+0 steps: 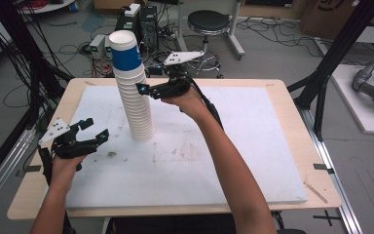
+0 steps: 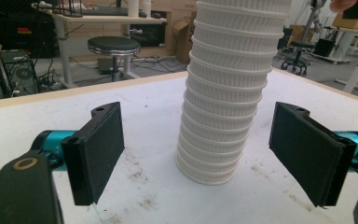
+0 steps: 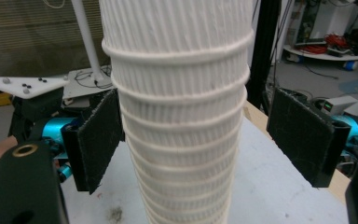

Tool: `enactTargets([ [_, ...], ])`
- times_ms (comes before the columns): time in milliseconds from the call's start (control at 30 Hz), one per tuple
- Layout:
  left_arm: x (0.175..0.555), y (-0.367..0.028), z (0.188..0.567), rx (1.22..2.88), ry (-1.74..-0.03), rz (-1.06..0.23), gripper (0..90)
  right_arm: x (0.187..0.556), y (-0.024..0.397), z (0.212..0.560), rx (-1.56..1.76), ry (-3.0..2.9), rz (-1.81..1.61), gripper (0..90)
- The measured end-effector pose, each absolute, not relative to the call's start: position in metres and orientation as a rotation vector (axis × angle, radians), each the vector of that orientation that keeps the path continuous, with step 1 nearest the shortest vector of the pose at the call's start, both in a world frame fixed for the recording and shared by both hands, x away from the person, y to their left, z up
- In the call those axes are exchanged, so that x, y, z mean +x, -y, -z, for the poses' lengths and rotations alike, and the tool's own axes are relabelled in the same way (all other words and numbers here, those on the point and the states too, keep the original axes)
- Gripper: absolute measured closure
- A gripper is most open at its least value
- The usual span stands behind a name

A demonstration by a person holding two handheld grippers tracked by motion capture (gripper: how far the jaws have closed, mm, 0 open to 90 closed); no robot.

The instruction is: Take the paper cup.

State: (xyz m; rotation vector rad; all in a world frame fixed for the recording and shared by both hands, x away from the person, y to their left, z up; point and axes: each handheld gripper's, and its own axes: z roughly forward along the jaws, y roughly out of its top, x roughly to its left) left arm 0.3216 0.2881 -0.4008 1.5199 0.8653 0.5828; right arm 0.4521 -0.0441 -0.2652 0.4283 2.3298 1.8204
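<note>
A tall stack of white ribbed paper cups (image 1: 135, 97) stands upside down on the white board (image 1: 233, 146); its top cup carries a blue band. My right gripper (image 1: 143, 90) is raised at mid-height of the stack. In the right gripper view its jaws (image 3: 193, 135) stand open on either side of the cups (image 3: 182, 70), with a gap at the right pad (image 3: 303, 135). My left gripper (image 1: 97, 127) rests low at the board's left edge, open and empty. In the left gripper view it (image 2: 196, 140) points at the base of the stack (image 2: 228, 93), which stands beyond its tips.
The board lies on a wooden table (image 1: 292, 92) with black frame posts (image 1: 336, 53) at both sides. Behind the table are a black stool (image 1: 208, 22), computer boxes (image 1: 141, 19) and loose cables on the floor. Small dirt marks dot the board near the stack.
</note>
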Motion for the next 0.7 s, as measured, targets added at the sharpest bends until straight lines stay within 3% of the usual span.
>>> enactTargets([
  [467, 0.32, -0.297, 0.384, 1.471, -0.863, -0.624, 17.8, 0.454, 0.027, 0.263, 0.409, -2.345, -1.804, 17.9],
  [700, 0.331, -0.299, 0.323, 1.45, -0.776, -0.663, 17.8, 0.453, 0.028, 0.262, 0.419, -2.353, -1.794, 19.0],
])
